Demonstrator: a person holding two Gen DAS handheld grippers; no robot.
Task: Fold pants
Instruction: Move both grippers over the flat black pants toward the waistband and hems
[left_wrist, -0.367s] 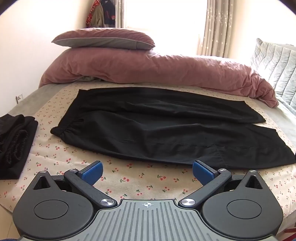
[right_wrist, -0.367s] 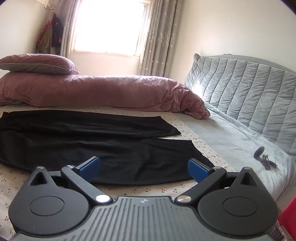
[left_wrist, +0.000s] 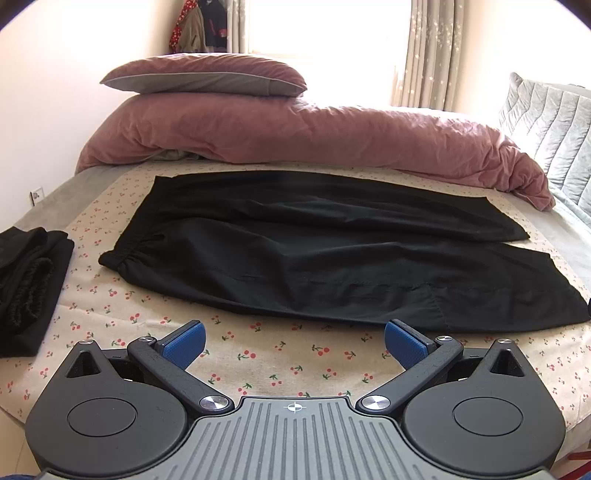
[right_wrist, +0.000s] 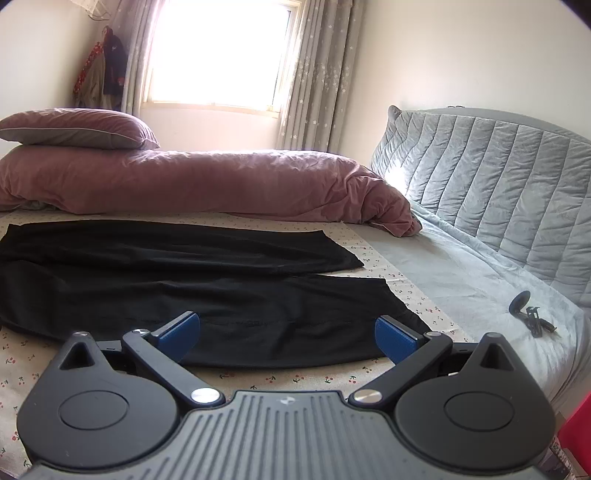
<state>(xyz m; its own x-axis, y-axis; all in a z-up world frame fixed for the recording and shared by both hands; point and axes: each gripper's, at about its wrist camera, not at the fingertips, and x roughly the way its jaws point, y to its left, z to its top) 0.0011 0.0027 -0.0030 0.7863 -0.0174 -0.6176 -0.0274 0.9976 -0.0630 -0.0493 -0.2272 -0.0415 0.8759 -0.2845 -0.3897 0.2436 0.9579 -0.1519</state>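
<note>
Between frames nothing had shifted that I could make out. One pair of black pants (left_wrist: 314, 258) lay flat on the cherry-print sheet (left_wrist: 258, 354), its waistband cut off in the right view. One folded dark garment (left_wrist: 26, 288) ran off-frame. I kept left gripper (left_wrist: 293, 341) and right gripper (right_wrist: 286, 334) spread wide, empty, touching nothing.

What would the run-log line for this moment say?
pants: flat on bed, unfolded | left tool: open, empty, short of pants | right tool: open, empty, at leg end | fold: not begun
</note>
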